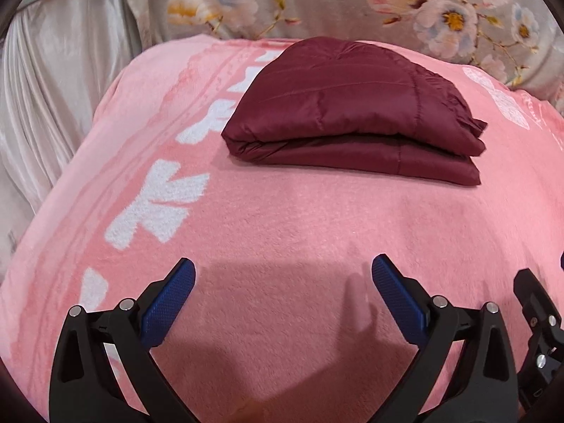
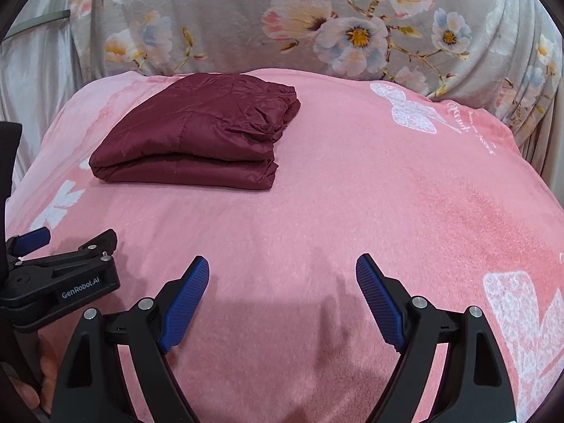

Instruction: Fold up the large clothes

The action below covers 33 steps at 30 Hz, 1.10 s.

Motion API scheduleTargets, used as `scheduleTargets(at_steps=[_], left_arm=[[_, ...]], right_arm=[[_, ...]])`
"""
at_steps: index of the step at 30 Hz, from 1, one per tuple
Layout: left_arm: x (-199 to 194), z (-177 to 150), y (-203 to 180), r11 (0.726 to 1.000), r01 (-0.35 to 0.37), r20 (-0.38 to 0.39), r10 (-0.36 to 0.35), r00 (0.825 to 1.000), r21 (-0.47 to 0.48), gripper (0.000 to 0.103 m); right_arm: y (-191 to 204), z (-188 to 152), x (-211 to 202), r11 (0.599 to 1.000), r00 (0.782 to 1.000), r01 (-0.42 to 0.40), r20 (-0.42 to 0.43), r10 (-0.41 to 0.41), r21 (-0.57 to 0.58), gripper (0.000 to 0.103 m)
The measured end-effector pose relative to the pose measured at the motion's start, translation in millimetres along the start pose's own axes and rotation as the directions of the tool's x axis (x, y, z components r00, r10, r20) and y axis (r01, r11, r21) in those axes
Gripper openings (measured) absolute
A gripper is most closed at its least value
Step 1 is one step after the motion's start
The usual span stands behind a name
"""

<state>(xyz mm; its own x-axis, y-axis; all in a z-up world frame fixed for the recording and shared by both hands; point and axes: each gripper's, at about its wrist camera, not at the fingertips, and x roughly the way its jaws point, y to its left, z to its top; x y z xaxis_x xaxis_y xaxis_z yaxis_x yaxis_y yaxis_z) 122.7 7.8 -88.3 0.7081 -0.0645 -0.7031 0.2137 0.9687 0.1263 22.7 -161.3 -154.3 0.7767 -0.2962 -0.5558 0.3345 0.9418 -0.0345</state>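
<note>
A maroon quilted jacket [image 1: 352, 112] lies folded in a compact stack on the pink blanket [image 1: 282, 218], at the far middle; it also shows in the right wrist view [image 2: 197, 134], far left. My left gripper [image 1: 283, 268] is open and empty, hovering over bare blanket well short of the jacket. My right gripper [image 2: 282, 264] is open and empty too, over the blanket to the right of the jacket. The left gripper's body [image 2: 63, 275] shows at the left edge of the right wrist view, beside the right one.
A grey floral cover [image 2: 317, 17] rises behind the blanket. A pale satin curtain [image 1: 53, 88] hangs at the left. The pink blanket has white butterfly prints [image 2: 412, 109] and drops off at its right edge.
</note>
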Motion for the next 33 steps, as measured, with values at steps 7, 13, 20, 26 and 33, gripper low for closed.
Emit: scheduleTargets(at_steps=[7, 13, 20, 26, 33], left_arm=[[-9, -2, -9, 0.999, -0.013, 0.055, 0.010, 0.998, 0.049, 0.098], [-9, -2, -13, 0.998, -0.014, 0.064, 0.009, 0.998, 0.065, 0.098], [-12, -4, -19, 0.997, -0.016, 0.075, 0.010, 0.997, 0.081, 0.098], [-11, -4, -19, 0.996, -0.019, 0.078, 0.013, 0.997, 0.082, 0.098], [-12, -4, -20, 0.996, -0.031, 0.083, 0.024, 0.996, 0.081, 0.098]], right_arm=[[0, -1, 0, 1.000, 1.000, 0.005, 0.002, -0.005, -0.002, 0.083], [1, -1, -1, 1.000, 1.000, 0.006, 0.007, -0.006, -0.010, 0.083], [4, -1, -3, 1.000, 1.000, 0.009, 0.021, -0.008, -0.029, 0.083], [5, -1, -4, 0.999, 1.000, 0.011, 0.021, -0.010, -0.030, 0.083], [4, -1, -3, 1.000, 1.000, 0.011, 0.020, -0.010, -0.029, 0.083]])
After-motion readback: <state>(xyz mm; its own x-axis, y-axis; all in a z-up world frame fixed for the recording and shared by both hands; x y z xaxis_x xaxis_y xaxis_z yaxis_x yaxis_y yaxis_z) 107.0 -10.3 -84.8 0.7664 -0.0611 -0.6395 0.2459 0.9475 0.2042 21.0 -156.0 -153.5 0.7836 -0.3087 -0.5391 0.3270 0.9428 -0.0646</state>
